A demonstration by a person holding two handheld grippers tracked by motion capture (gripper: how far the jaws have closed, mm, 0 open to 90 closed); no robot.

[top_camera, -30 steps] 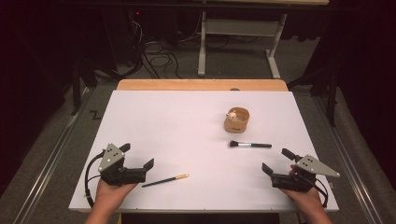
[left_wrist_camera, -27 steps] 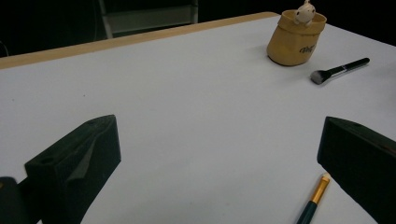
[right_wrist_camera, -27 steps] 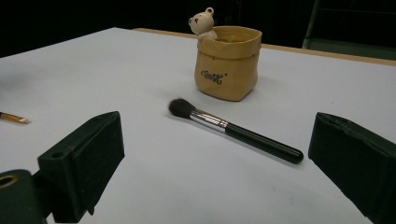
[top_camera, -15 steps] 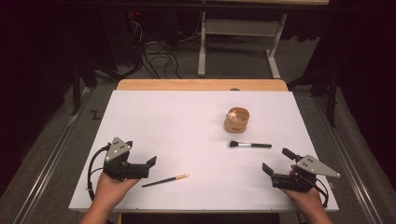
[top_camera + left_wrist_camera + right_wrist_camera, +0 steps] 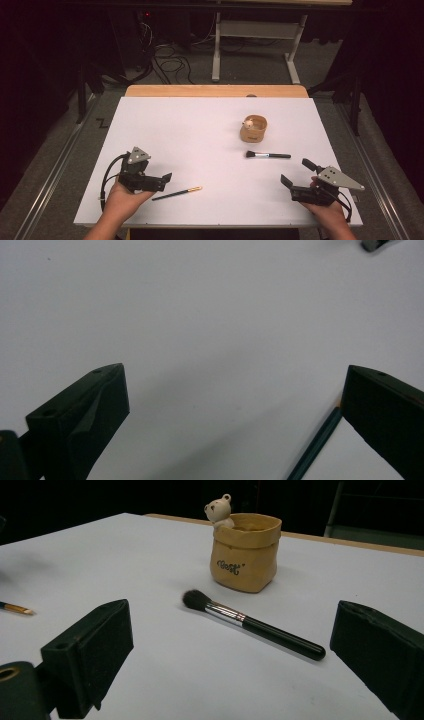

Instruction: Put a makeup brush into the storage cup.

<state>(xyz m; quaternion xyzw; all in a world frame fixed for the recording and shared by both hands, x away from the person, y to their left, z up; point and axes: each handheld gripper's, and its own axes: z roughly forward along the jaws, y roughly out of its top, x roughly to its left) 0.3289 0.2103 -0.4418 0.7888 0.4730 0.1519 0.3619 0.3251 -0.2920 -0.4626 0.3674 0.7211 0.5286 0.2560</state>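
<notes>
the left gripper (image 5: 162, 180) sits in the person's left hand (image 5: 122, 200) at the near edge of the white table (image 5: 175, 130), jaws spread wide and aimed along the surface toward the slim dark pencil (image 5: 177, 193), which lies flat just beyond the jaw tips; in the left gripper view the pencil (image 5: 315, 445) runs beside one jaw, and i cannot tell whether they touch; the right gripper (image 5: 295, 175), well to the right of the pencil, is also spread and holds nothing; past it lies a black makeup brush (image 5: 267, 155), and farther still a tan cup (image 5: 253, 129) with a small bear on its rim; behind the table, a wooden board edge (image 5: 215, 90), grey floor, cables and a pale desk frame (image 5: 255, 35) in a dark room.
</notes>
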